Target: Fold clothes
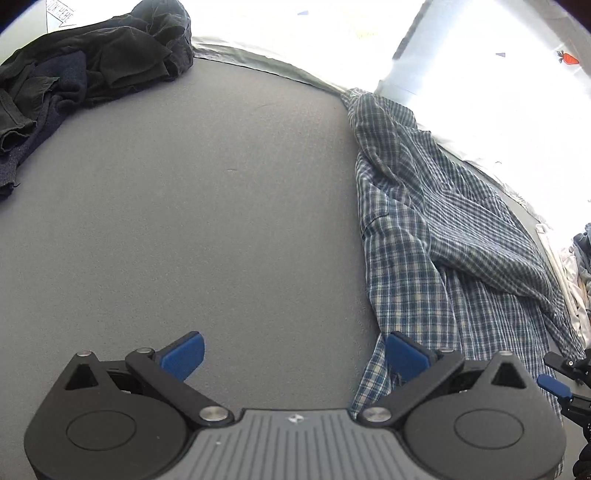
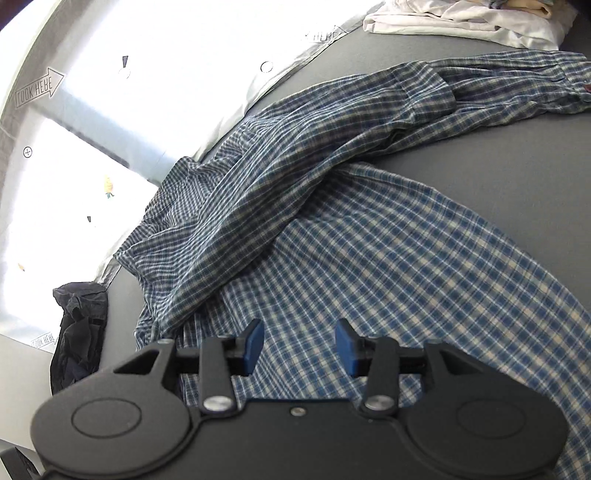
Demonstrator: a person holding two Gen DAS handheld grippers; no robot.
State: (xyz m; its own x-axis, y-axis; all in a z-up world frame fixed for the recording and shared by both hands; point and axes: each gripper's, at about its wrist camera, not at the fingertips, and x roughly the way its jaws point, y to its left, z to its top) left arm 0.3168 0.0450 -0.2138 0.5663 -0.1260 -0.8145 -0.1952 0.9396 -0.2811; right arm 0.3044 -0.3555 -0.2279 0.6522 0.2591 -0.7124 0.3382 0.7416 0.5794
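A blue and white checked shirt [image 1: 443,236] lies spread on the grey table [image 1: 207,206], along the right side in the left wrist view. My left gripper [image 1: 293,356] hangs open above bare table, its right fingertip just over the shirt's edge, with nothing held. The right wrist view shows the same shirt [image 2: 369,258] filling the middle, one sleeve folded across the body. Above the shirt's flat lower part my right gripper [image 2: 300,345] is open, and no cloth sits between its blue pads. The right gripper [image 1: 554,386] also shows at the right edge of the left wrist view.
A heap of dark clothes [image 1: 92,70] lies at the table's far left; its end shows in the right wrist view as a dark bundle [image 2: 79,332]. White folded garments [image 2: 465,22] sit at the far right corner. The table's far edge borders a bright white floor.
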